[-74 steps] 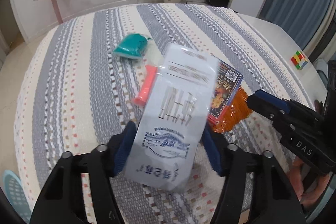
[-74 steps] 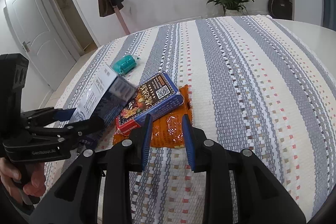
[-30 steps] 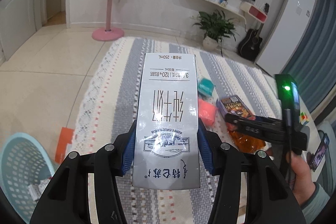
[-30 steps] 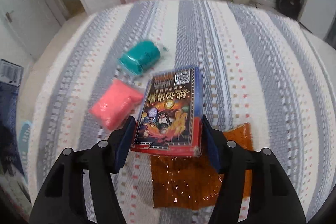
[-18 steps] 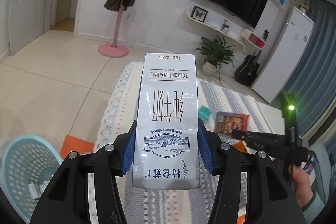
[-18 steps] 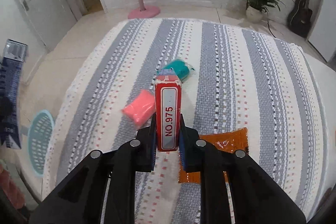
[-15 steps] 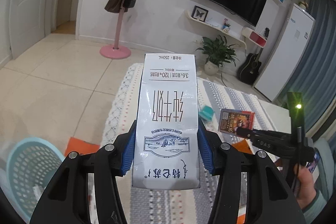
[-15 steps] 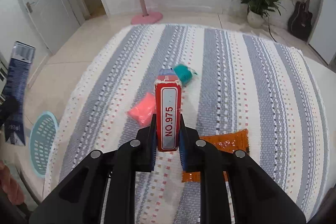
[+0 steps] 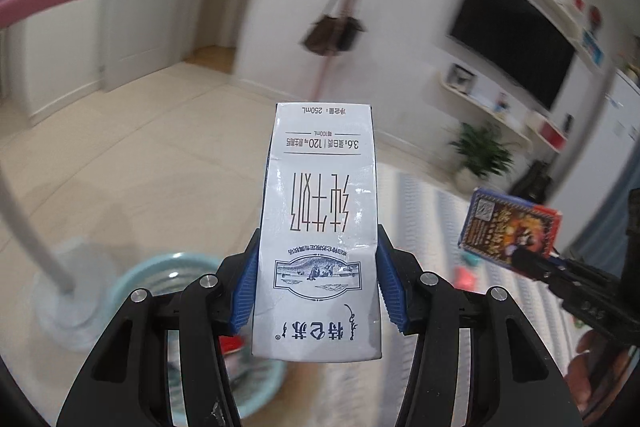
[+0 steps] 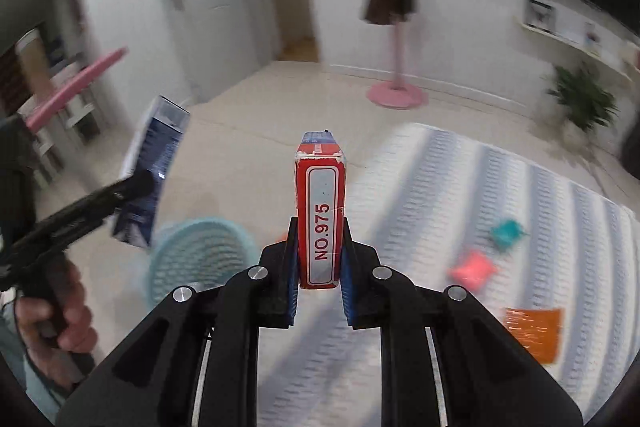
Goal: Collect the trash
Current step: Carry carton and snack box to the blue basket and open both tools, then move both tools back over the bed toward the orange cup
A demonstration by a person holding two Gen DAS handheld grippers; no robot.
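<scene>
My left gripper (image 9: 316, 291) is shut on a white milk carton (image 9: 320, 227), held upside down by its broad faces. My right gripper (image 10: 320, 267) is shut on a red card box (image 10: 322, 215), its narrow edge marked NO.975 facing the camera. The same card box (image 9: 510, 227) shows at the right of the left wrist view, and the milk carton (image 10: 152, 171) at the left of the right wrist view. A light blue mesh basket (image 9: 152, 279) stands on the floor below the left gripper; this basket (image 10: 200, 251) lies left of the right gripper.
On the striped rug (image 10: 460, 227) lie a teal bag (image 10: 506, 231), a pink bag (image 10: 474, 271) and an orange wrapper (image 10: 530, 331). A pink coat stand (image 10: 394, 27) with bags, a door (image 10: 208, 7) and a potted plant (image 10: 584, 103) stand further off. A grey pole on a round base (image 9: 24, 227) rises beside the basket.
Both grippers swung left and upward, away from the rug and toward the basket, each still holding its item. The rug's bags now sit far right and the views are motion-blurred.
</scene>
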